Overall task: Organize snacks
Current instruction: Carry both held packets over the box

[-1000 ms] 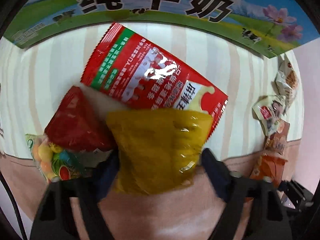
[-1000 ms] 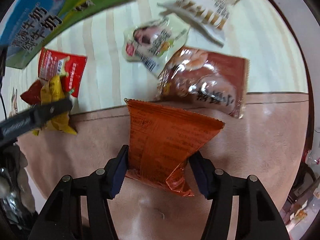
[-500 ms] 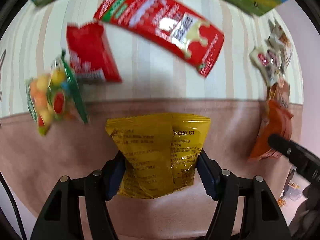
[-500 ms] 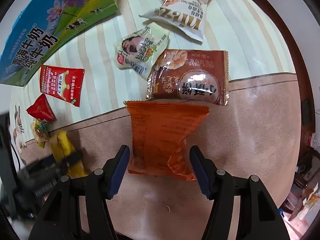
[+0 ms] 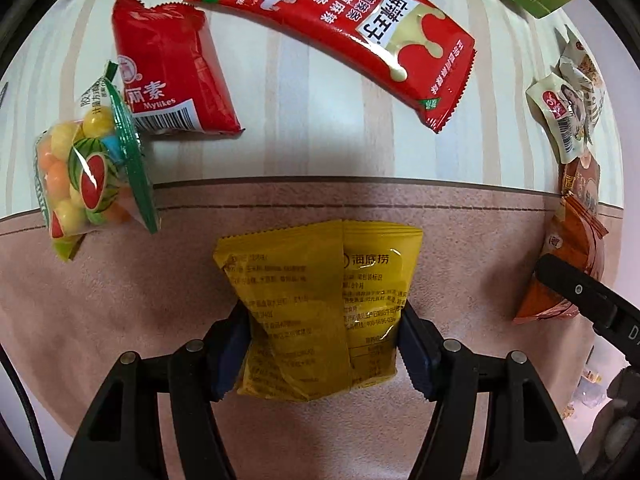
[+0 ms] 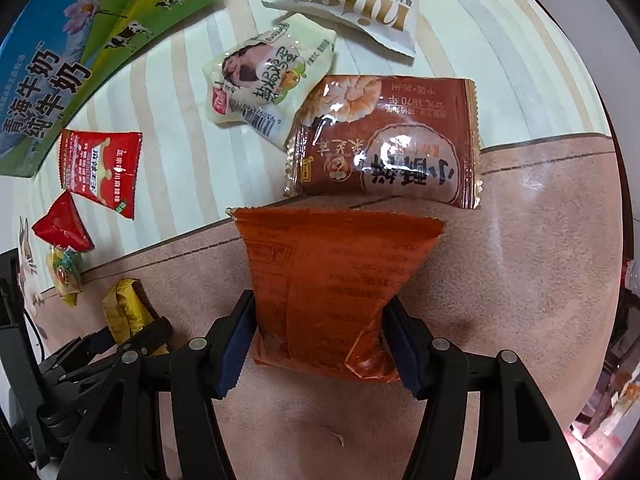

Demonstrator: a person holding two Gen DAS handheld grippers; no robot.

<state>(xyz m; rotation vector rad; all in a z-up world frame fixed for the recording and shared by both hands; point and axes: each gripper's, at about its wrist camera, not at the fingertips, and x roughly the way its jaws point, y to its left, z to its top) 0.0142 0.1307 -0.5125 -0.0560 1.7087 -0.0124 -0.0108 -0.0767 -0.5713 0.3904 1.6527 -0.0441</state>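
My left gripper [image 5: 322, 334] is shut on a yellow snack packet [image 5: 320, 300] and holds it over the pink border of the table mat. My right gripper [image 6: 320, 320] is shut on an orange snack packet [image 6: 328, 280], also over the pink border. The yellow packet [image 6: 122, 312] and left gripper show at lower left in the right wrist view. The orange packet [image 5: 568, 264] shows at far right in the left wrist view.
On the striped mat lie a long red packet [image 5: 340, 28], a small red packet [image 5: 168, 76], a bag of fruit candies [image 5: 88, 168], a brown packet [image 6: 388, 140], a cream packet [image 6: 268, 80] and a white oat packet [image 6: 360, 4]. A milk carton box [image 6: 68, 52] stands behind.
My left gripper has pulled back from the pile with the yellow packet, from over the striped mat to the pink border. My right gripper has kept its orange packet and drawn back slightly.
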